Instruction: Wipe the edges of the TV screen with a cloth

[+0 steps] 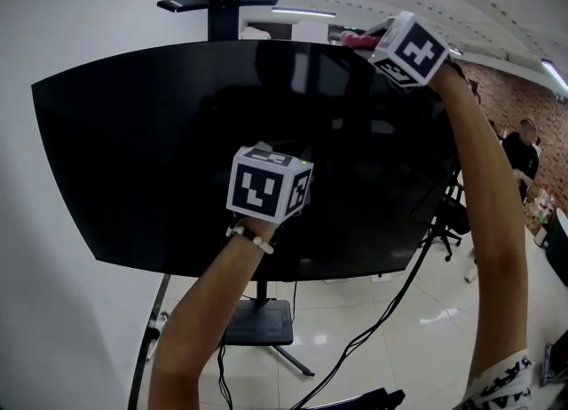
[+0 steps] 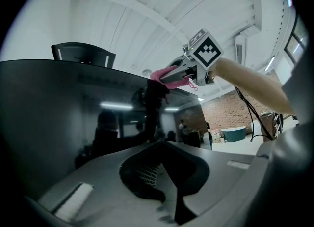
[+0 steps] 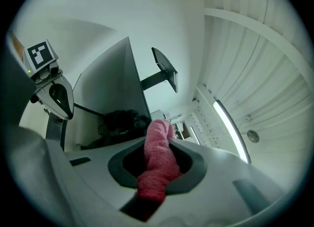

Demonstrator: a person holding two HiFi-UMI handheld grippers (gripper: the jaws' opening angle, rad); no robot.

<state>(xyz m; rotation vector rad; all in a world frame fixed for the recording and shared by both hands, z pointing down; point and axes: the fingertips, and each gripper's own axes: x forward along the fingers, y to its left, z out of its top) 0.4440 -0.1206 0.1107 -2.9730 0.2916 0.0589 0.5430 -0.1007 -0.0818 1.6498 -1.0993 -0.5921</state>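
Held a fluffy pink terry cloth (image 3: 157, 164) clenched in the right gripper (image 3: 161, 137), raised to the top edge of the wide black flat TV screen (image 1: 160, 151), close to its upper right corner. Showed a wad of the cloth poking out past the jaw tips and meeting the top rim of the TV screen. Held the left gripper (image 2: 164, 147) low in front of the middle of the TV screen, jaws closed together with nothing between them, taking no part in the wipe; could not tell whether it touched the glass.

Appeared to be mid-step on the top edge of the TV screen, with no way to judge how much of that edge was already clean. Called next, in all likelihood, for drawing the cloth sideways along the top rim with light, even pressure, then turning the corner and running down a side edge of the TV screen. Called also for a firm grip throughout, since a loosened cloth would probably drop behind the TV screen.
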